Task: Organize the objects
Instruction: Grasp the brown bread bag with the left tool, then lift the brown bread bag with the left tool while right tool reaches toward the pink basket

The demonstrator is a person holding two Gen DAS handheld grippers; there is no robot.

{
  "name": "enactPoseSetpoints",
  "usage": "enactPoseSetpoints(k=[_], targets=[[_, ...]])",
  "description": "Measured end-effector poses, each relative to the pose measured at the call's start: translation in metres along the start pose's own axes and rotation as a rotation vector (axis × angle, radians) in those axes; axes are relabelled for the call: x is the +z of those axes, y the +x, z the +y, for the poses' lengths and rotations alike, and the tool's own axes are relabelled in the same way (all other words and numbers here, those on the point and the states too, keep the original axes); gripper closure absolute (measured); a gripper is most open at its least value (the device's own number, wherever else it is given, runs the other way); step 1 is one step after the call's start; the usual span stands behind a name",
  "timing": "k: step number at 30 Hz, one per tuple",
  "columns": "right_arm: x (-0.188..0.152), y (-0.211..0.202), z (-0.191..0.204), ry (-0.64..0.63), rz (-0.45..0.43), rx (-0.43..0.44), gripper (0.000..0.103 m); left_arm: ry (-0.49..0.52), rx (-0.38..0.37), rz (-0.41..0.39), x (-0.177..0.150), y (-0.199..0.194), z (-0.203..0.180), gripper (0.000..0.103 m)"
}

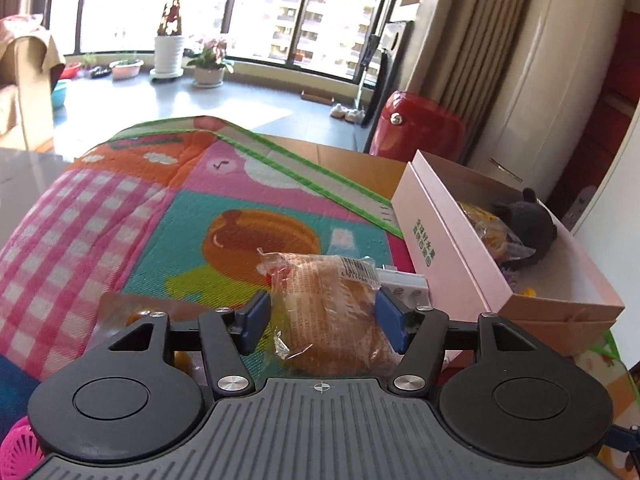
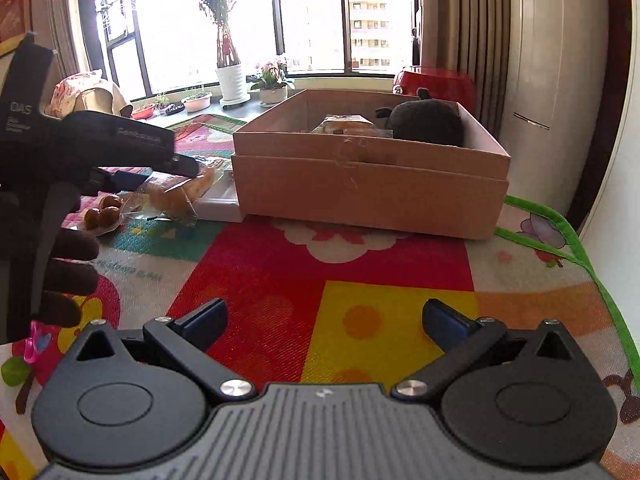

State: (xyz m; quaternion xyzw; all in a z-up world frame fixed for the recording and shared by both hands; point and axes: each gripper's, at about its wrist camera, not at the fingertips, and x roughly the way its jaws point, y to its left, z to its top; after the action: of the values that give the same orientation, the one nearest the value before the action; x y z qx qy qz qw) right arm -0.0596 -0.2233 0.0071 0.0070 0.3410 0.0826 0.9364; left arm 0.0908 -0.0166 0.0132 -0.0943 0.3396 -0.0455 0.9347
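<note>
Mat ahead of my right hand-held gripper is clear up to the box, whose near wall blocks the far side. Left: bagged bread, snacks, my left hand-held gripper crowd the passage.

The near end of the wrapped bun is hidden behind the left tool's body. The packet in the box is partly covered by the dark plush toy. The pink item is cut off at the lower-left edge. The print on the box cannot be read.
</note>
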Motion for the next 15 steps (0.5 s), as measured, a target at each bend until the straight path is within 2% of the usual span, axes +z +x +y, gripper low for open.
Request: enactPoseSetpoints(k=[3,7,8,9,15], targets=[[0.001,0.003,-0.001,0.007,0.016,0.002,0.0,-0.003,-0.013,0.025,-0.002,0.008,0.0,0.033],[0.001,0.007,0.0,0.001,0.034,0.002,0.0,-0.007,-0.035,0.011,-0.006,0.01,0.004,0.034],[0.001,0.008,0.0,0.002,0.041,0.002,0.0,0.002,-0.04,0.018,-0.005,0.009,0.005,0.036],[0.002,0.009,0.0,0.003,0.046,0.001,0.0,0.003,-0.05,0.025,-0.005,0.008,0.006,0.042],[0.002,0.011,-0.003,0.039,0.034,0.001,0.0,0.002,-0.096,0.046,-0.007,-0.002,0.012,0.046]])
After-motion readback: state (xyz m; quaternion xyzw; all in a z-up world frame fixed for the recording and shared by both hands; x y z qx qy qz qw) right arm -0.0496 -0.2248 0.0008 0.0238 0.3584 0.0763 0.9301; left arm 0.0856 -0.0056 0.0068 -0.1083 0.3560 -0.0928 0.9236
